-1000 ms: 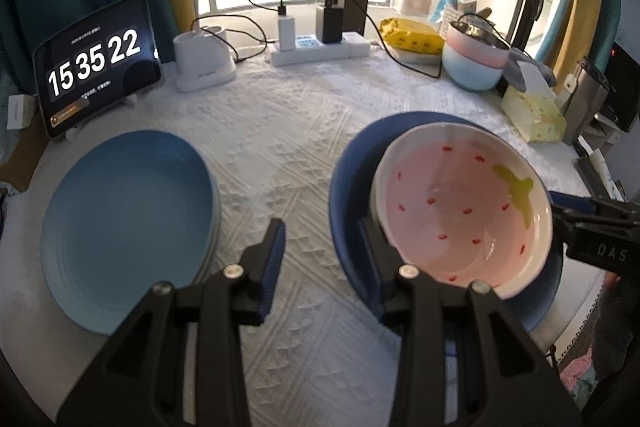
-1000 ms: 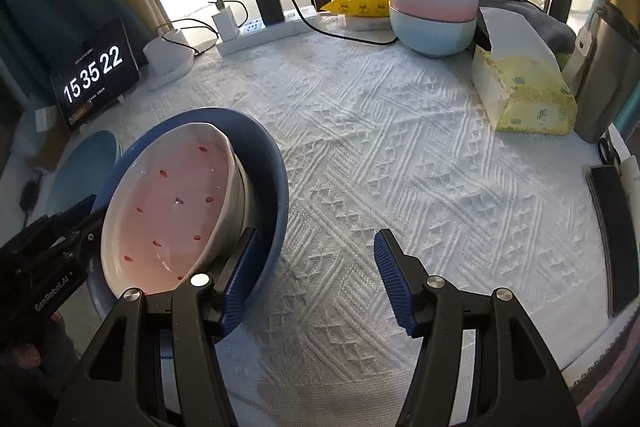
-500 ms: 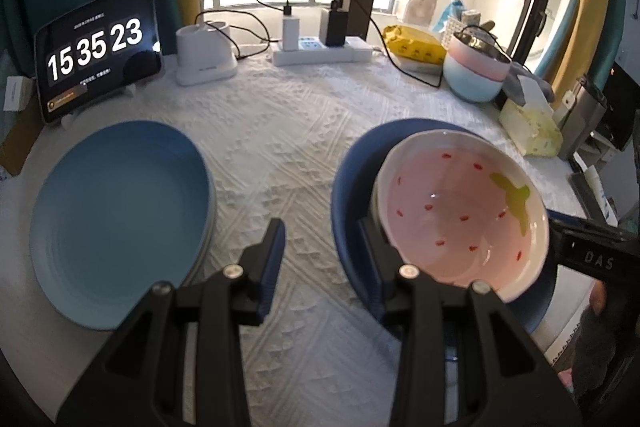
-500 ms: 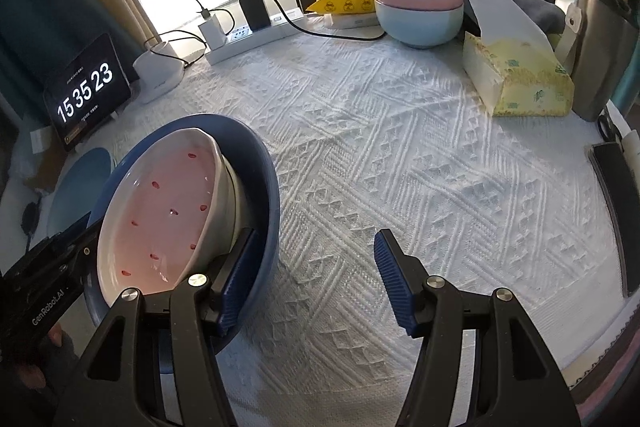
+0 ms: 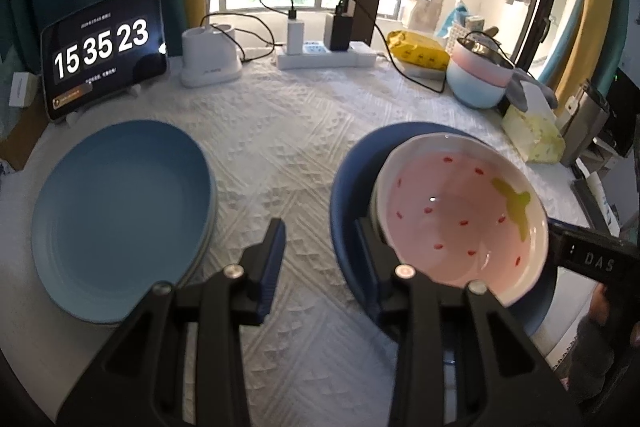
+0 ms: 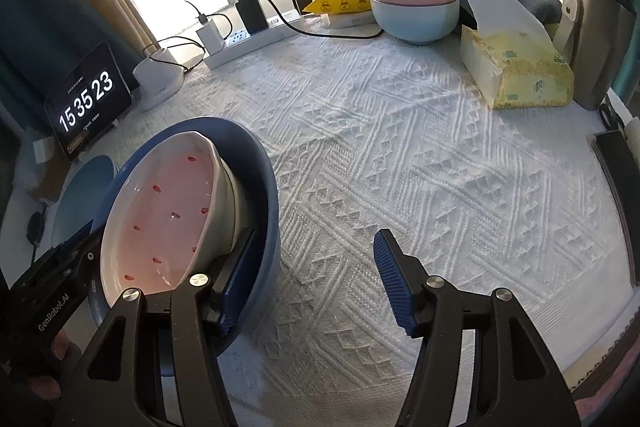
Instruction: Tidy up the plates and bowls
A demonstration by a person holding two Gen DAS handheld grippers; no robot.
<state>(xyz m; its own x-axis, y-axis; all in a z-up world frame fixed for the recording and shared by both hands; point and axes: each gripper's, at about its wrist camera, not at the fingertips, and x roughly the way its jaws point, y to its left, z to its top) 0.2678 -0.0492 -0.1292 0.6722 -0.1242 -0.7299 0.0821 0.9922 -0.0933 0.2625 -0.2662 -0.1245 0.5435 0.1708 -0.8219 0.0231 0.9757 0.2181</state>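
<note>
Blocking much of the dark blue bowl point(image 5: 348, 187), the strawberry-patterned bowl point(image 5: 460, 219) nested inside it leaves only the blue rim and near wall visible, and in the right wrist view the lower edge of both bowls disappears behind the gripper bodies. The left gripper point(image 5: 320, 251) has its jaws closing, with the near wall of the dark blue bowl between them; its right finger sits inside the rim against the blue wall, while the left finger point(image 5: 272, 259) stands over bare cloth, so no firm pinch shows. The right gripper point(image 6: 310, 281) holds its jaws spread wide: its left finger lies inside the dark blue bowl, touching or nearly touching the white outer wall of the strawberry bowl, its right finger point(image 6: 394, 283) over open cloth. To the left of the left gripper lies a stack of light blue plates point(image 5: 120, 215), apart from the bowls. Beyond the right fingers the white tablecloth point(image 6: 400, 155) stretches free up to the tissue pack point(image 6: 516, 71) and the stacked pastel bowls point(image 6: 414, 3).
</note>
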